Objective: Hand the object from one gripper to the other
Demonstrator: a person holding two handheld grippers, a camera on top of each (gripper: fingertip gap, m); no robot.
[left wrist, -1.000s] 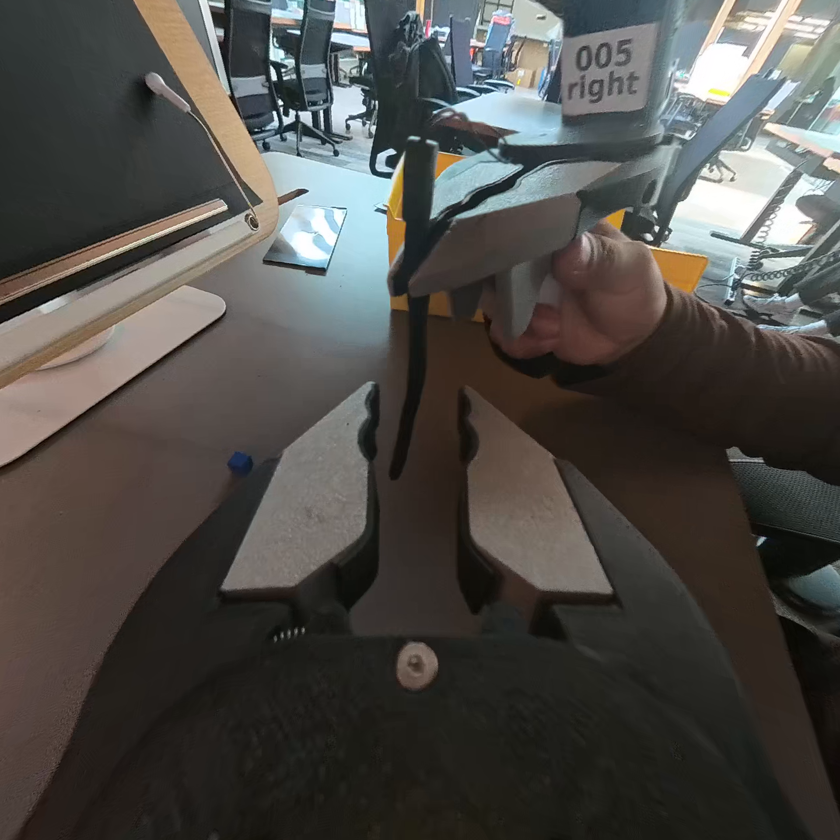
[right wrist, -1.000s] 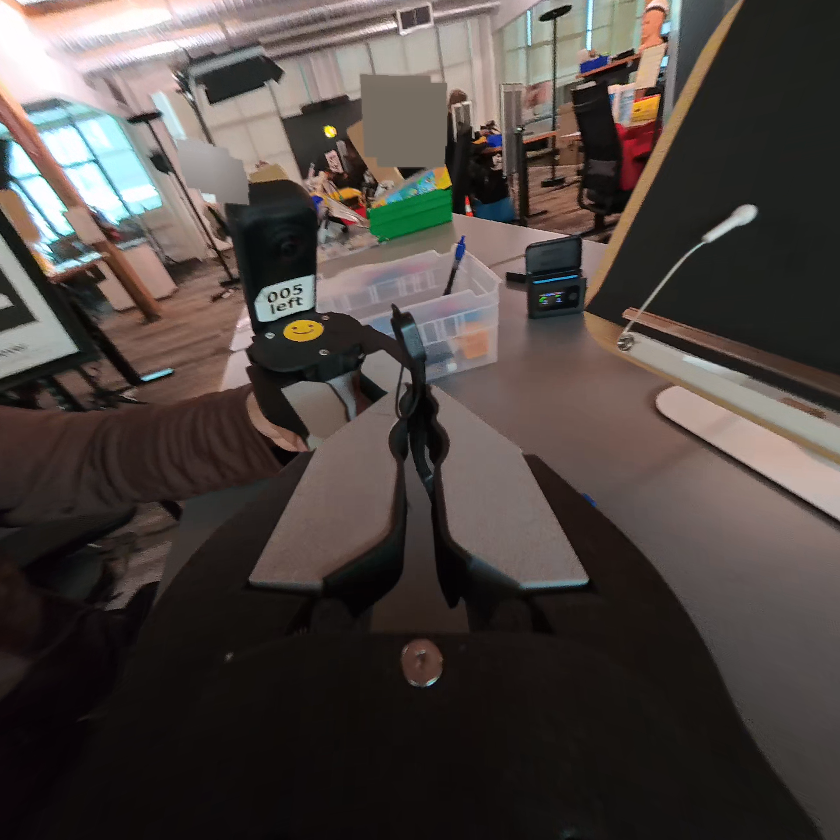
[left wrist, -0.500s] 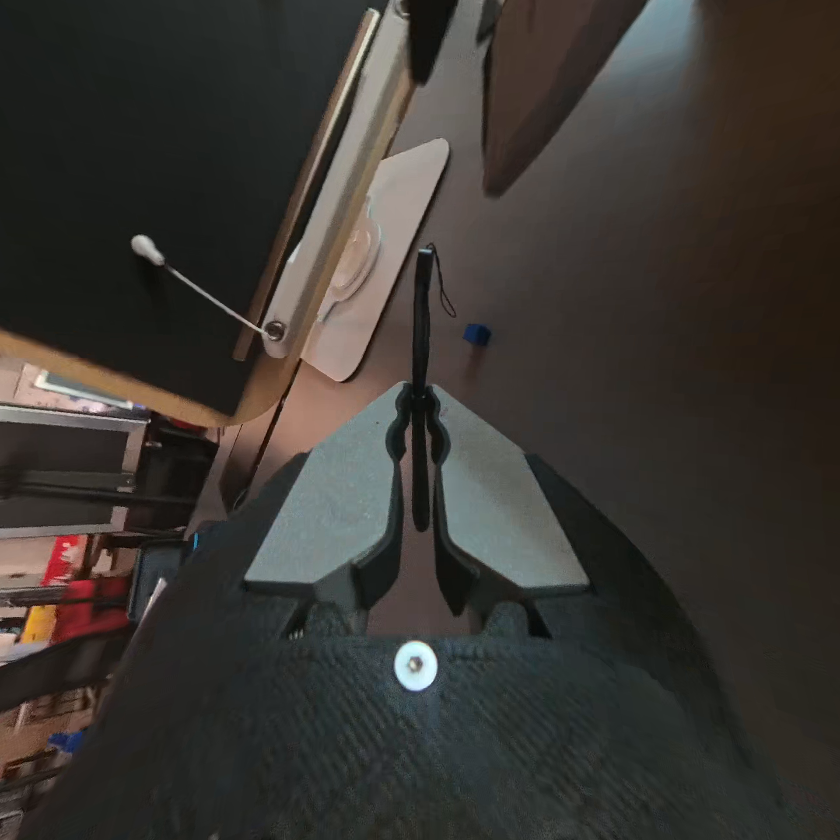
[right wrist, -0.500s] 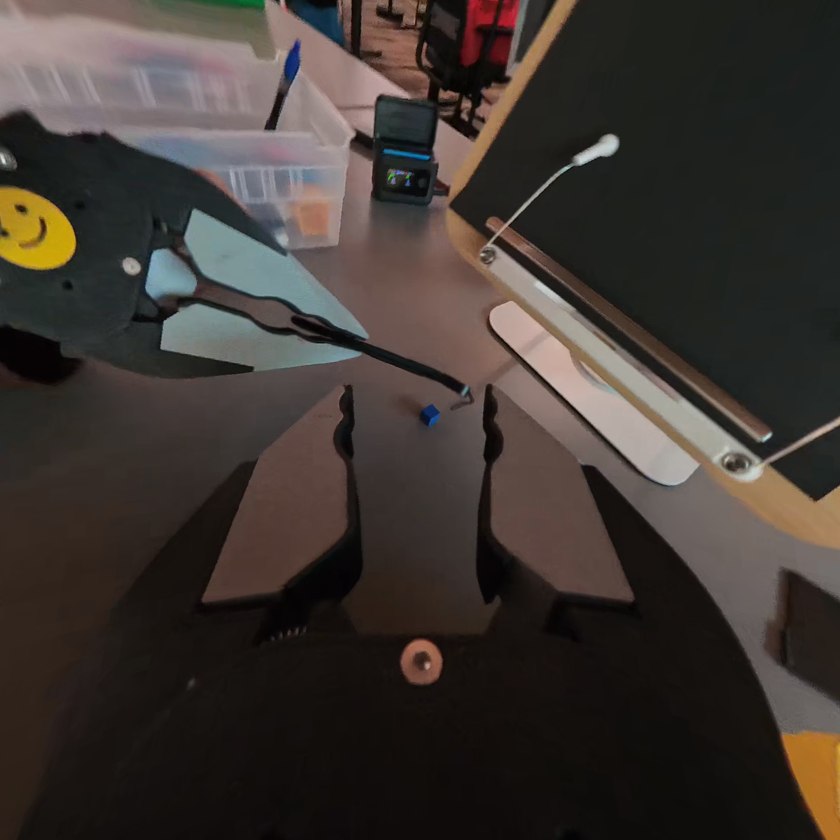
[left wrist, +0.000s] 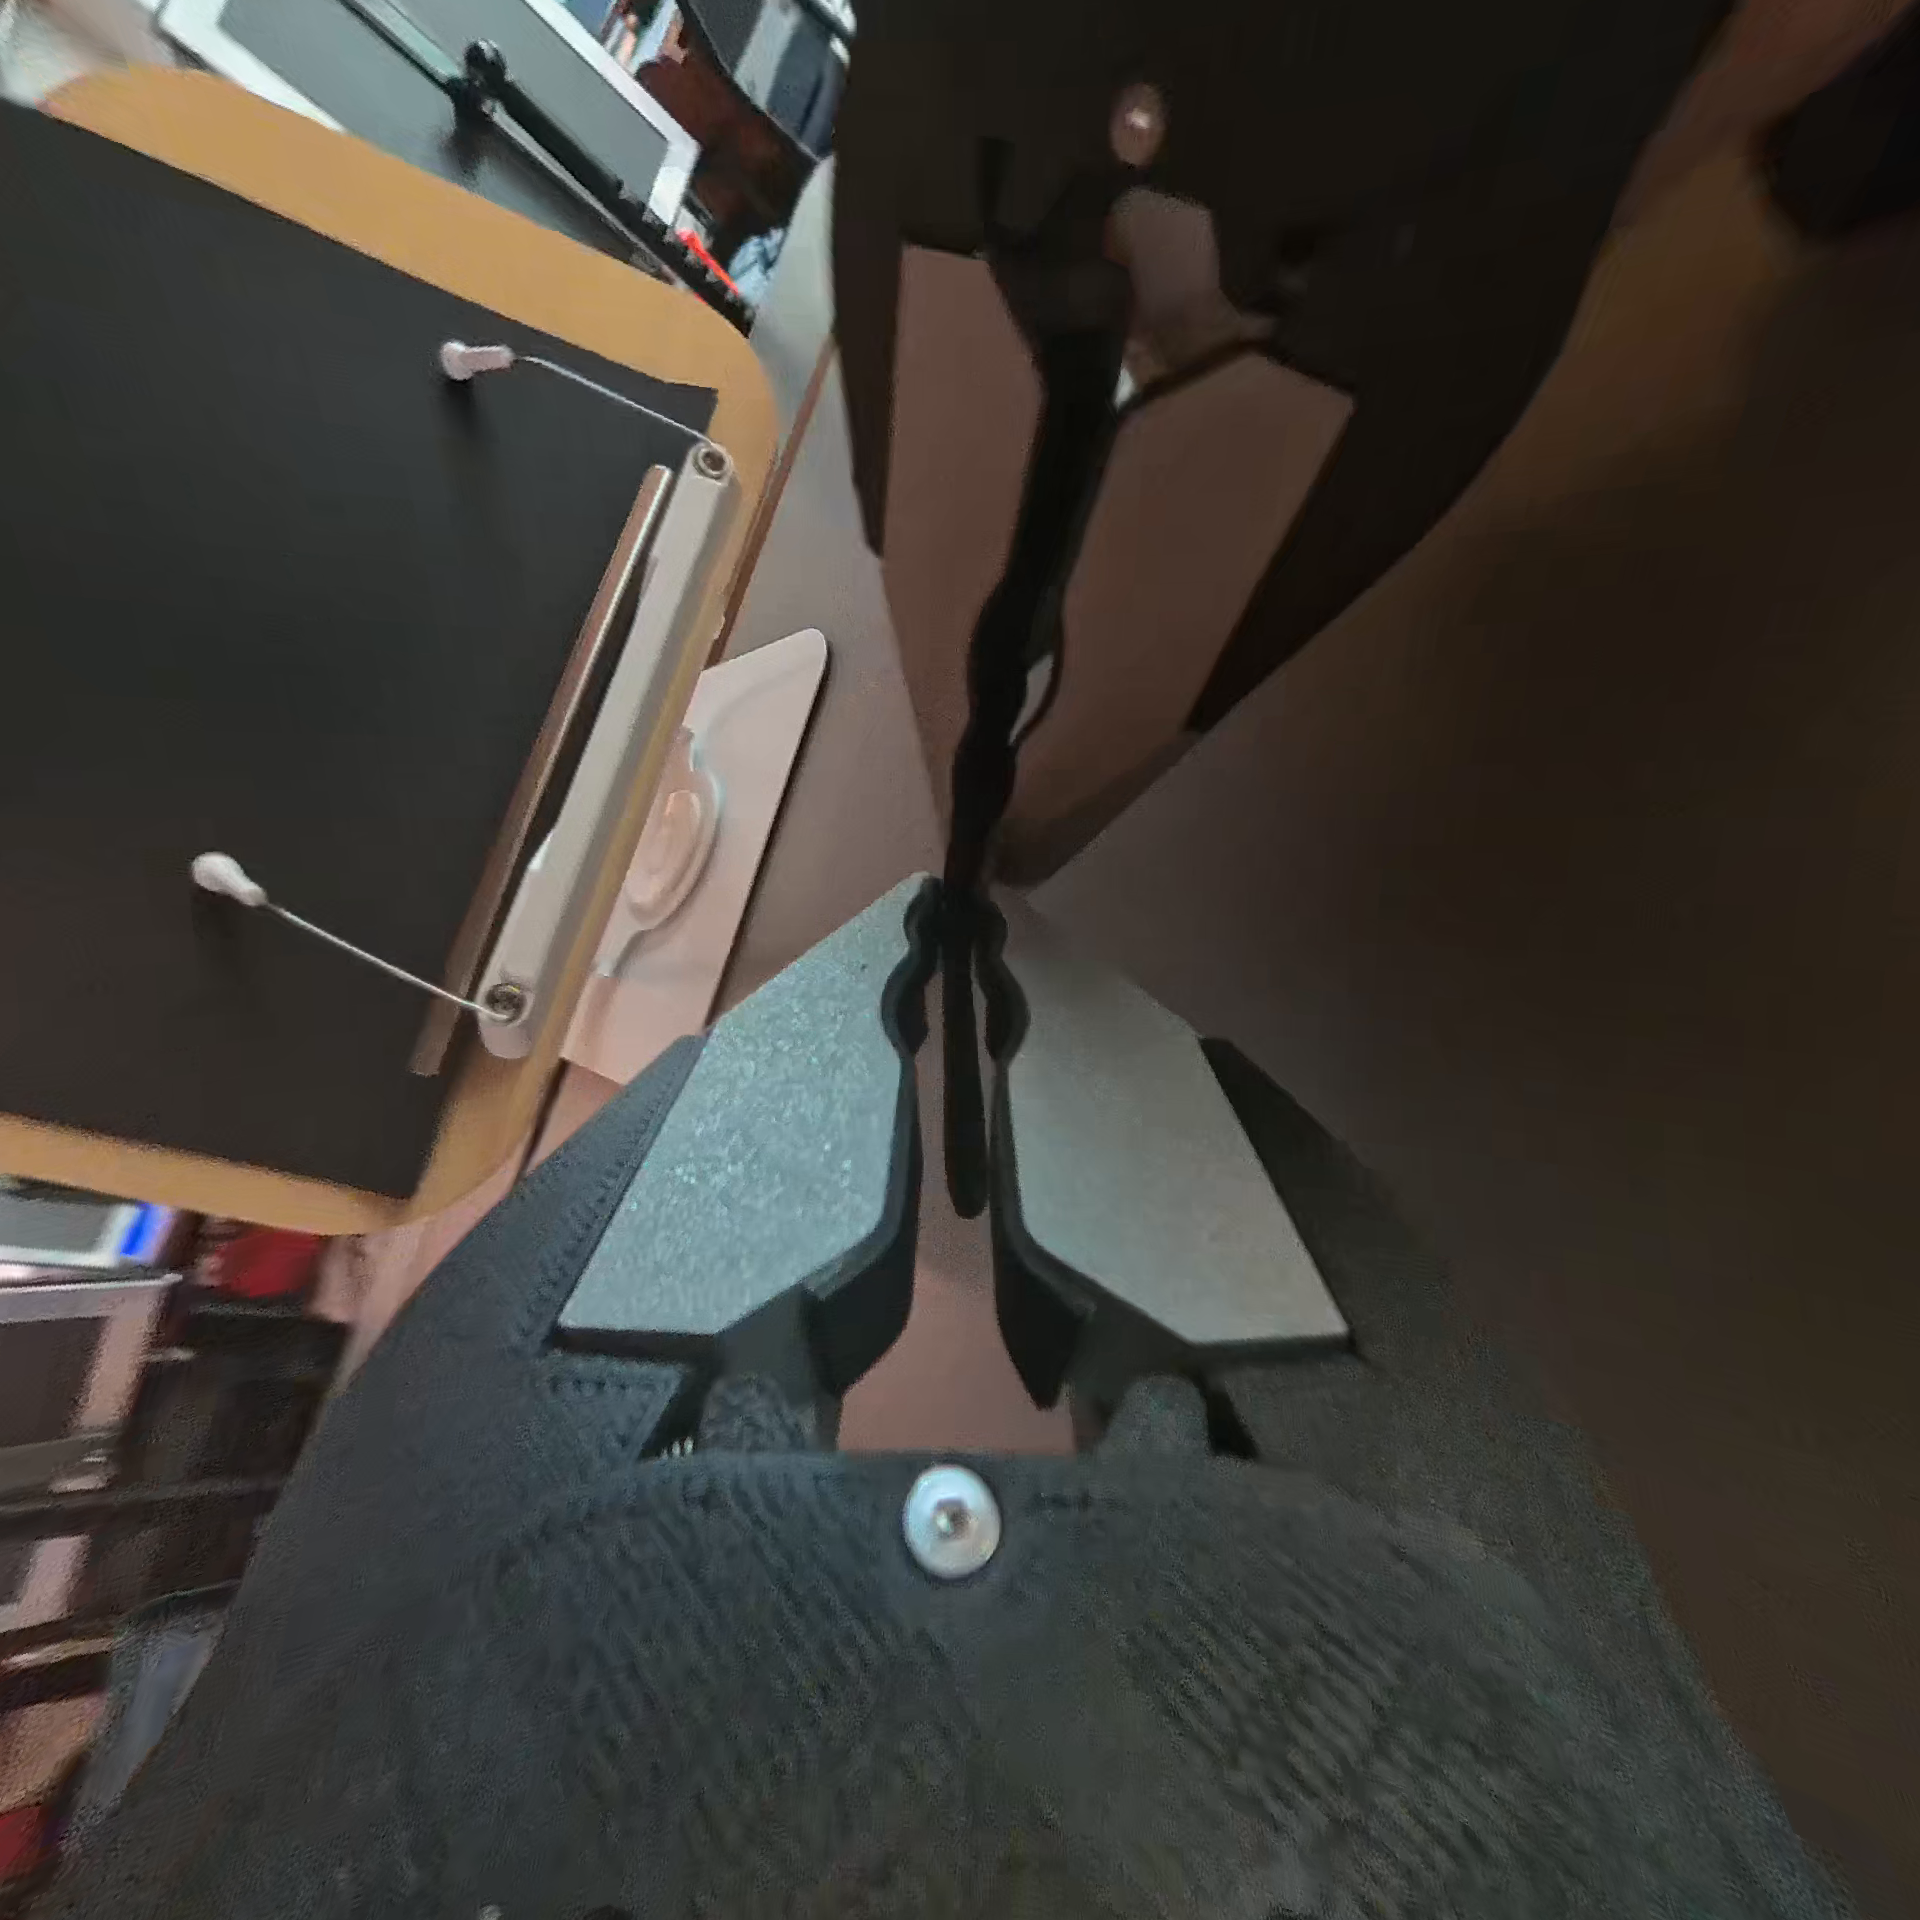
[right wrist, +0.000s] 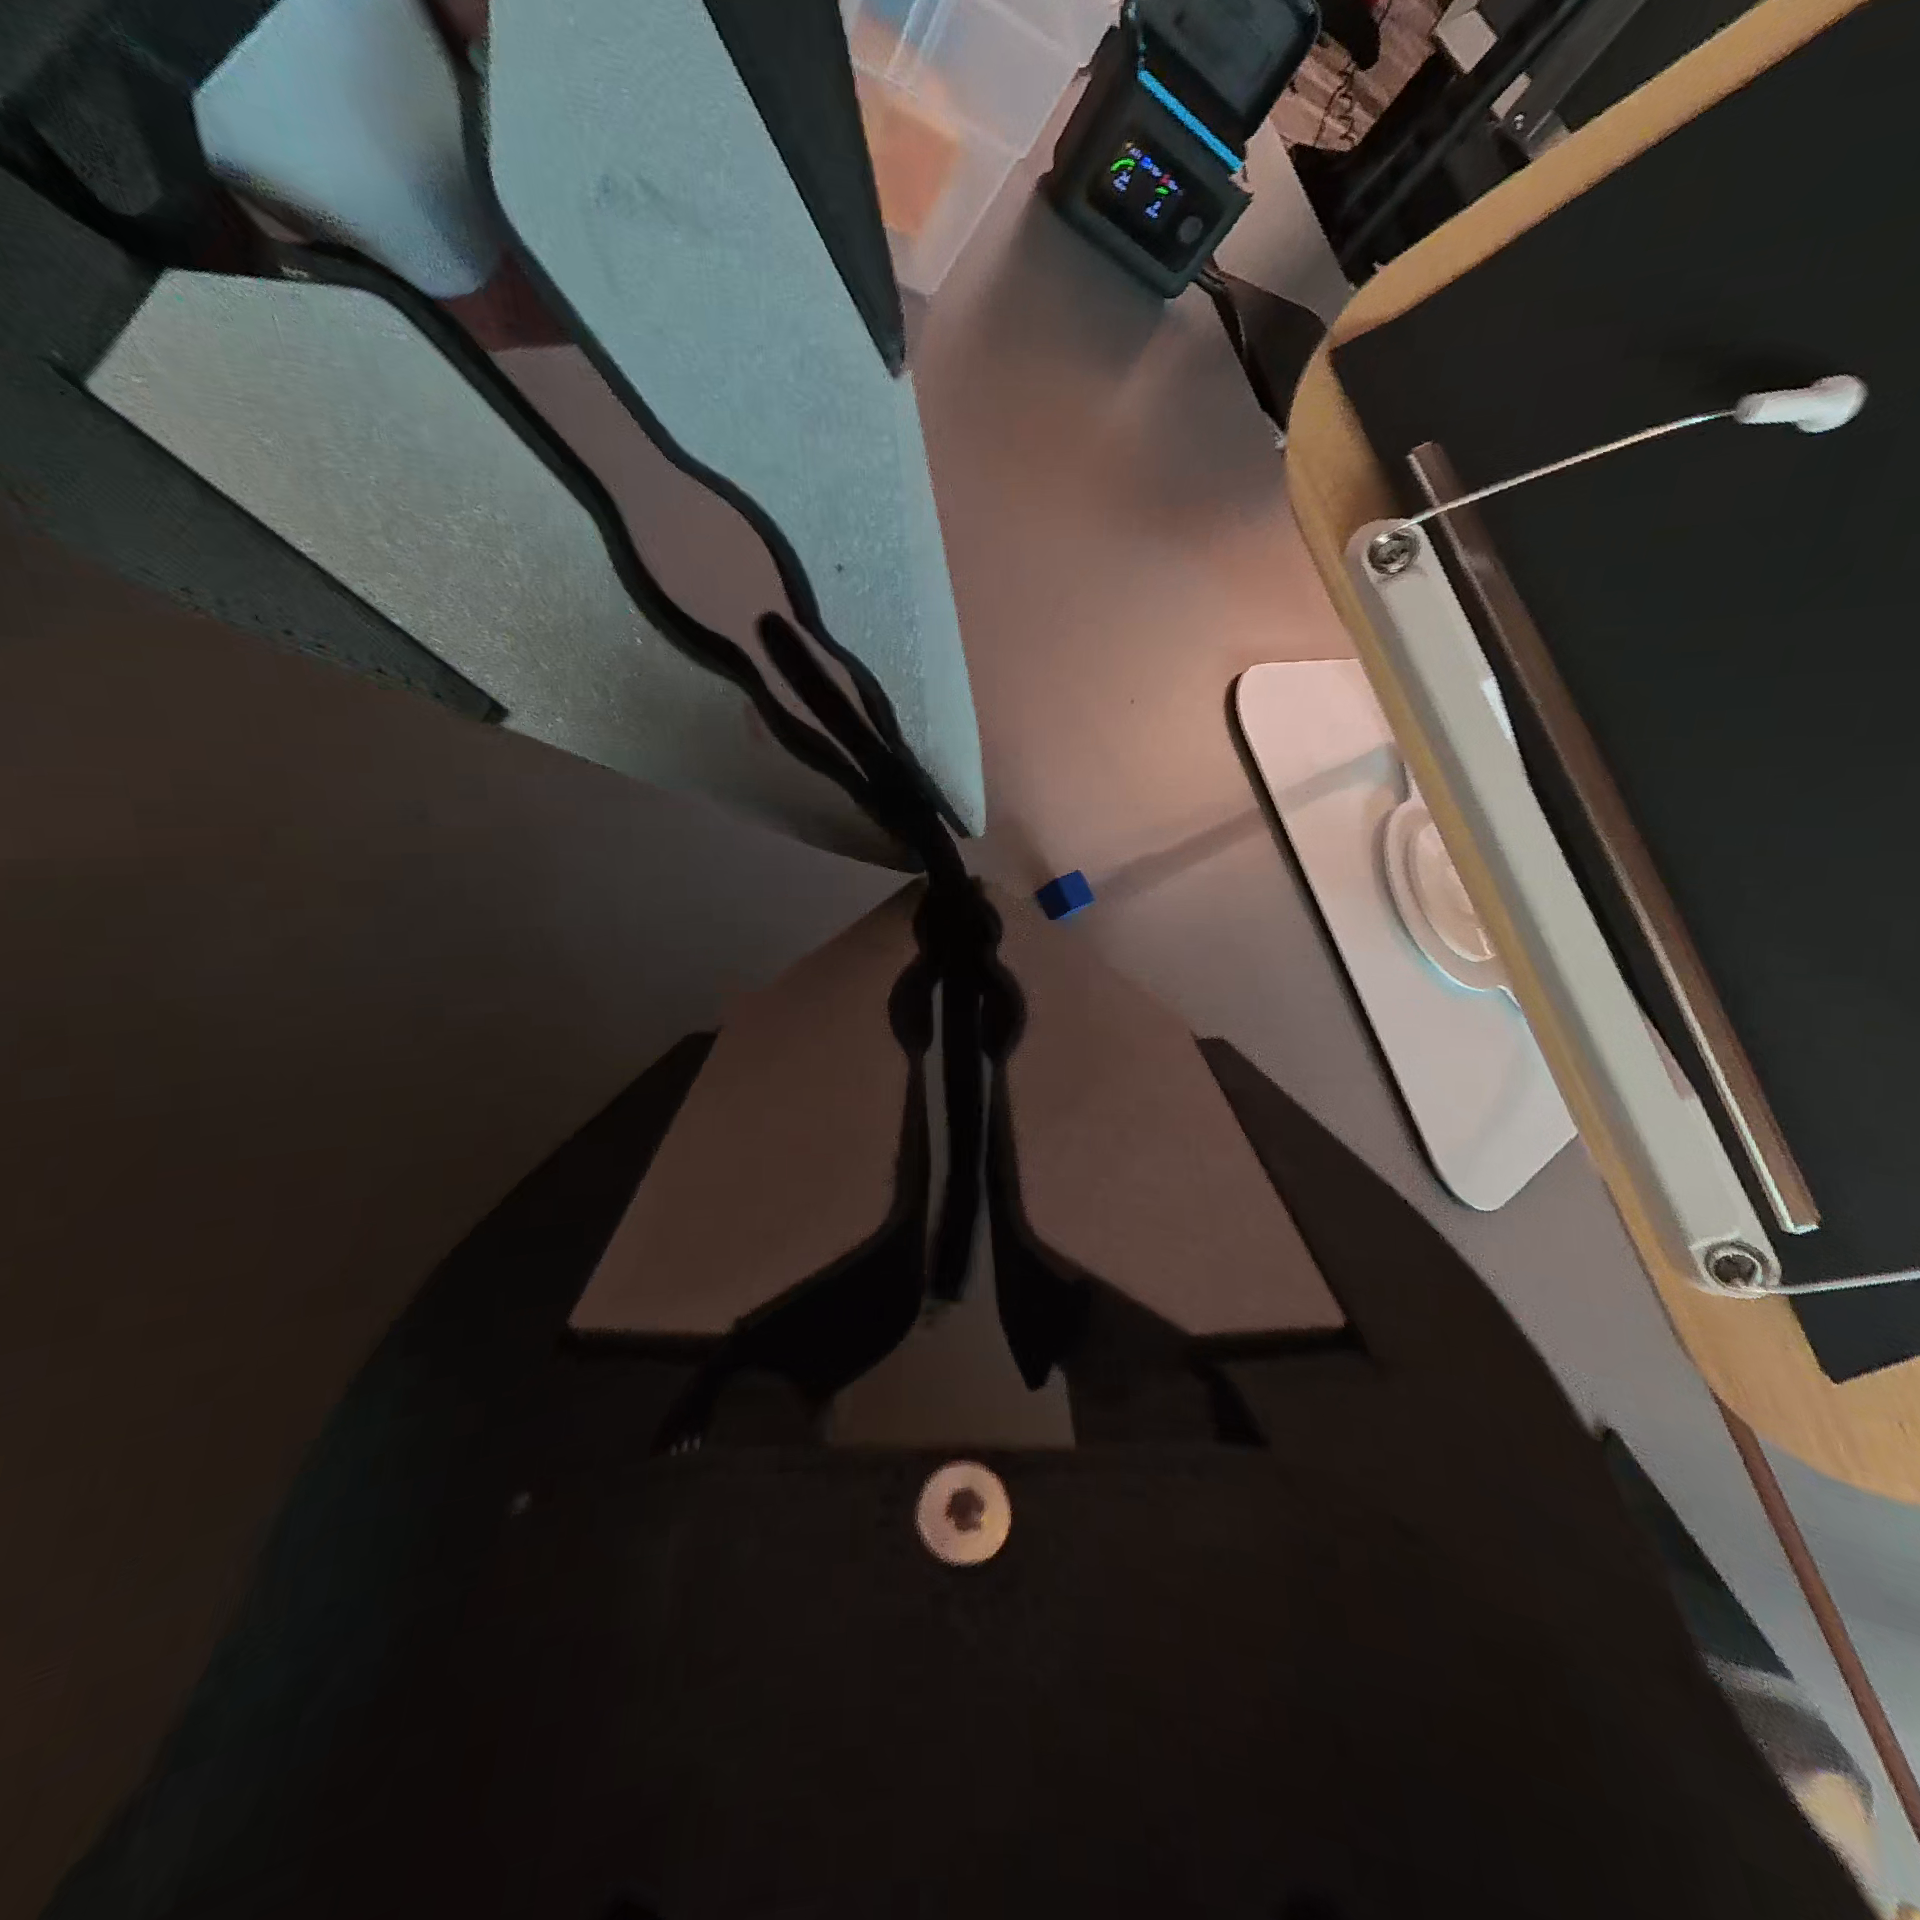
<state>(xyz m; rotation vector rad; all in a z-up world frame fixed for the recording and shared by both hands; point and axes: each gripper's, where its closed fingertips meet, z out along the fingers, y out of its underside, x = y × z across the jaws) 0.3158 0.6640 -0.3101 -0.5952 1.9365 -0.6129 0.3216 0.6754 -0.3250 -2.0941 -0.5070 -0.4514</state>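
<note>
Mid-handover: both grippers grasp the thin black stylus-like stick (left wrist: 966, 1091) at once. At frame centre the left gripper (left wrist: 958, 935) has its jaws clenched on one end, and the right gripper (right wrist: 954, 940) has its jaws clenched on the other. One release remains. The stick looks slim, dark and rigid, above the worktop (right wrist: 1122, 623).

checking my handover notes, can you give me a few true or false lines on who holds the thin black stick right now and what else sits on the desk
1. The left gripper is shut on the thin black stick. True.
2. The right gripper is wide open, well clear of the stick. False: it is shut on it too.
3. A small blue cube lies on the brown desk. True.
4. The cube sits between the right gripper's fingers. False: it lies on the desk, beyond the tips.
</note>
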